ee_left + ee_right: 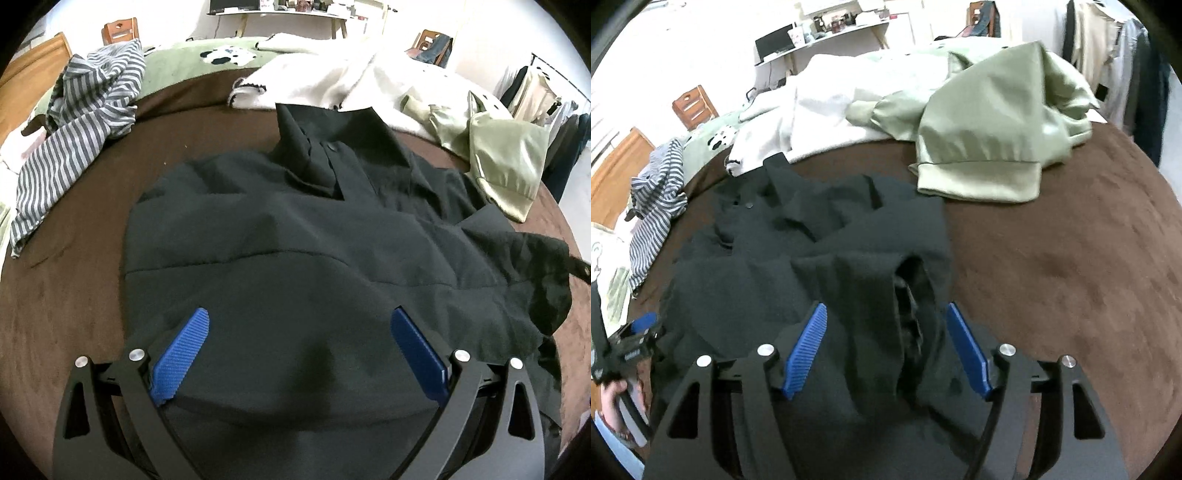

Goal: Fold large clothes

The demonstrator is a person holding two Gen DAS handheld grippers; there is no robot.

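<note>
Left hand-held gripper, right hand-held gripper: both spread wide, empty, above black shirt.

- Left wrist view: mounted behind the left hand-held gripper, looking forward and steeply down along its blue fingers, close above the black garment on the brown bed cover.
- Right wrist view: same mounting behind the right hand-held gripper, also tilted down, close over the garment's bunched right side.
- Shared: black garment, striped shirt, white blanket, green garment, far desk.
- Left hand-held gripper also visible at the right view's lower left edge.
</note>
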